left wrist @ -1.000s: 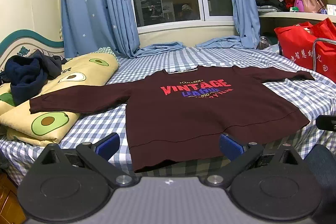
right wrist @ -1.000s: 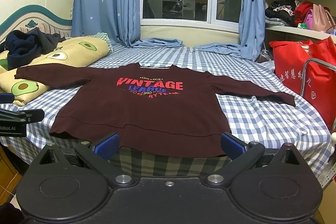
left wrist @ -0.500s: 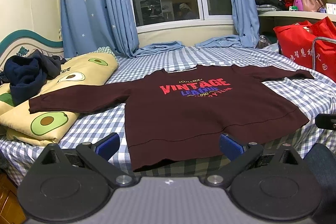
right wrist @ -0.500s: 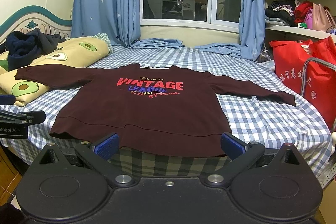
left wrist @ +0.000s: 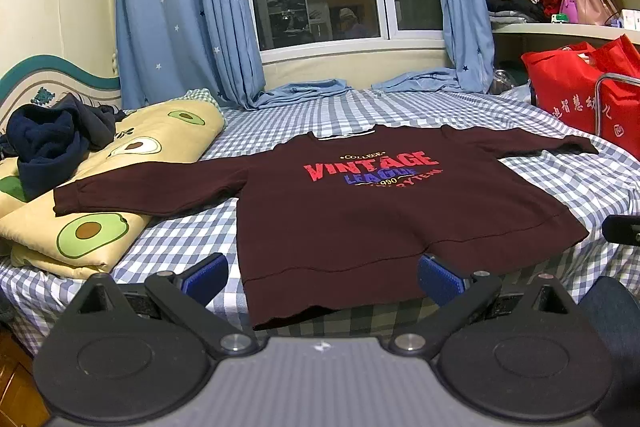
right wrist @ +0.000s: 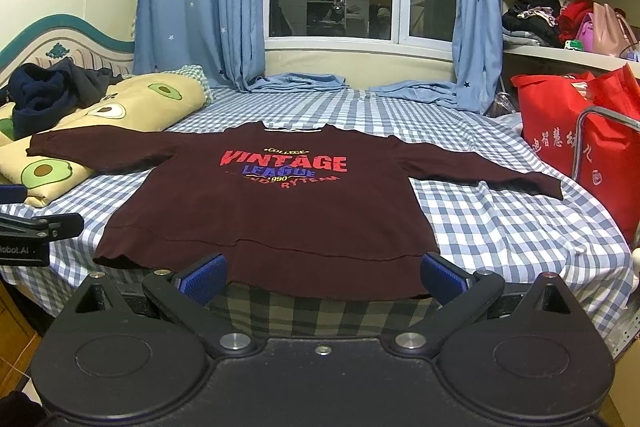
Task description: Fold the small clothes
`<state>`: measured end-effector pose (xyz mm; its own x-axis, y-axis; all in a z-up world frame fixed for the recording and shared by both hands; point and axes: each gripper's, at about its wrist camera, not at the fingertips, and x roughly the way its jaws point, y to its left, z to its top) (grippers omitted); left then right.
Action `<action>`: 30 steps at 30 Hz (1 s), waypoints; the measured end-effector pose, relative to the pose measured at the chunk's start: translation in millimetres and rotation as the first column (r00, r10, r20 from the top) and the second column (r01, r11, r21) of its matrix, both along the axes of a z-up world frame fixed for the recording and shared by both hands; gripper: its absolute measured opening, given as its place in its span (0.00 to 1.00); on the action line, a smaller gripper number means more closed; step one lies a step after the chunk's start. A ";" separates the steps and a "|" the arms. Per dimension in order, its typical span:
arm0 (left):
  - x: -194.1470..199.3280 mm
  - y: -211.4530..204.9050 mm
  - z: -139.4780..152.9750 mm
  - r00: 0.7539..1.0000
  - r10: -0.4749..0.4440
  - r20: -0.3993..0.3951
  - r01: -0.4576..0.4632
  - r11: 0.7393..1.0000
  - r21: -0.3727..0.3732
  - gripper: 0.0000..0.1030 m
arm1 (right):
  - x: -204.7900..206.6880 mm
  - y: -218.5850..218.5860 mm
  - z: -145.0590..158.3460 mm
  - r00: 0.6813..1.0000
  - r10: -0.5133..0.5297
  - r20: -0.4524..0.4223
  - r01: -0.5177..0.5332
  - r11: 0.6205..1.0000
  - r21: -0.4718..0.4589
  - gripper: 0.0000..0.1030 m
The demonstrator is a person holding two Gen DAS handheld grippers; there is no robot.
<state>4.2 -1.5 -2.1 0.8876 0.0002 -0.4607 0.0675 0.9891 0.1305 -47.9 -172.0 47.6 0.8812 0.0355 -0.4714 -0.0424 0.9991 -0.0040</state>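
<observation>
A dark maroon sweatshirt (left wrist: 360, 211) (right wrist: 280, 211) printed "VINTAGE LEAGUE" lies flat, front up, on the blue-checked bed (left wrist: 340, 111) (right wrist: 500, 223), sleeves spread to both sides and hem hanging a little over the near edge. Its left sleeve rests on the avocado quilt. My left gripper (left wrist: 322, 277) is open just in front of the hem's left part, nothing between its blue pads. The right gripper (right wrist: 322, 275) is open in front of the hem's middle, also empty. Each gripper's body shows at the edge of the other view.
A folded avocado-print quilt (left wrist: 120, 187) (right wrist: 100, 131) with dark navy clothes (left wrist: 52, 139) (right wrist: 44, 95) on top lies at the left. Red bags (left wrist: 580, 103) (right wrist: 572, 143) and a metal chair frame (right wrist: 600, 131) stand at the right. Blue curtains (left wrist: 184, 19) and a window are behind the bed.
Hardly anything has moved; the left wrist view has shifted very slightly, and both grippers stay open in front of the hem.
</observation>
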 end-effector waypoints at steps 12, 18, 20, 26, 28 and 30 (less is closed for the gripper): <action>45.0 -10.0 -6.2 1.000 -0.009 0.004 0.008 1.000 0.015 1.00 | 46.1 -21.1 -3.3 0.999 -0.029 -0.016 0.029 1.000 0.004 1.00; 93.1 -23.0 -19.3 0.998 -0.022 -0.059 0.021 1.000 -0.009 1.00 | 96.1 -52.3 -18.6 0.997 -0.059 -0.041 0.061 0.997 0.042 0.99; 110.6 -28.1 -22.9 0.997 -0.027 -0.073 0.026 1.000 -0.016 1.00 | 112.9 -62.7 -25.7 0.997 -0.072 -0.035 0.073 0.997 0.028 0.99; 153.3 -46.3 -26.4 0.992 -0.077 -0.104 0.073 0.997 -0.036 1.00 | 163.3 -107.5 -41.5 0.985 -0.164 -0.059 0.162 0.986 -0.024 0.99; 165.2 -51.8 -26.0 0.990 -0.088 -0.109 0.084 0.996 -0.039 1.00 | 179.9 -126.7 -45.9 0.974 -0.217 -0.065 0.213 0.975 -0.060 0.99; 177.4 -57.8 -24.0 0.990 -0.087 -0.111 0.084 0.996 -0.036 1.00 | 196.1 -147.8 -49.2 0.966 -0.249 -0.062 0.245 0.967 -0.075 0.99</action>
